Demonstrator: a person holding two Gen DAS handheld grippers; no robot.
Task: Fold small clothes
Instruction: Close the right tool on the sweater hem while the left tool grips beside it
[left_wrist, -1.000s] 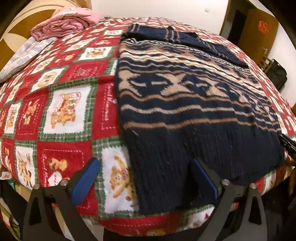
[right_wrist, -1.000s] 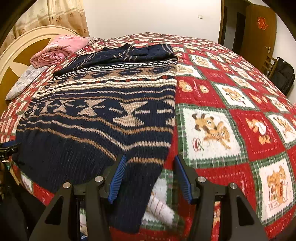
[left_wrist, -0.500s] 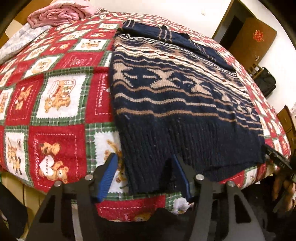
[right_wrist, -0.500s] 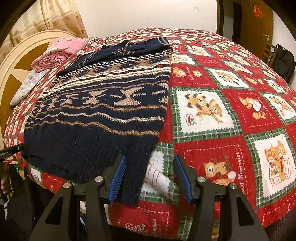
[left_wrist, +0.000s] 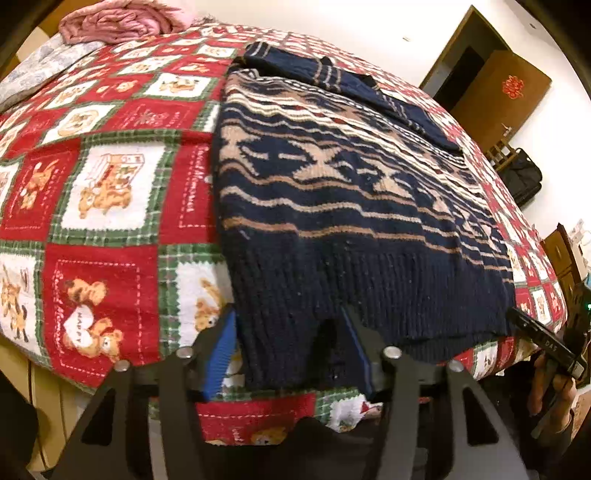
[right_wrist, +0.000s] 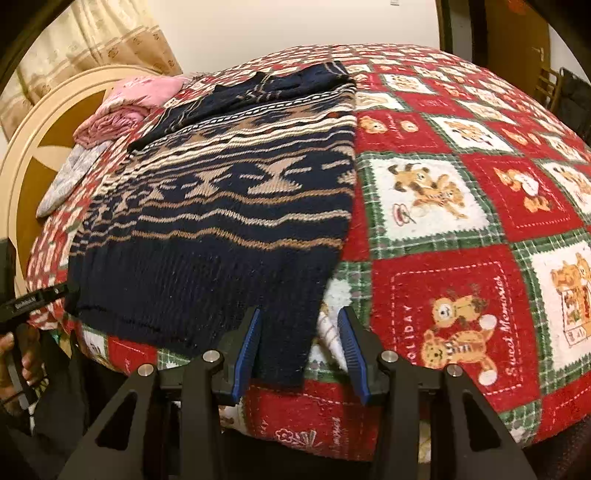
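A navy knitted sweater with tan and white bands lies flat on the bed, sleeves folded across its far end, ribbed hem hanging over the near edge. It also shows in the right wrist view. My left gripper is open with its jaws on either side of the hem's left corner, not closed on it. My right gripper is open with its jaws on either side of the hem's right corner. The right gripper's side shows in the left wrist view.
A red, green and white bear-patterned blanket covers the bed. Folded pink cloth and a grey pillow lie by the cream headboard. A brown door and a black bag stand beyond the bed.
Both grippers have dropped lower toward the bed's near edge and come in around the sweater's hem corners. The left jaws have narrowed. The sweater has not moved.
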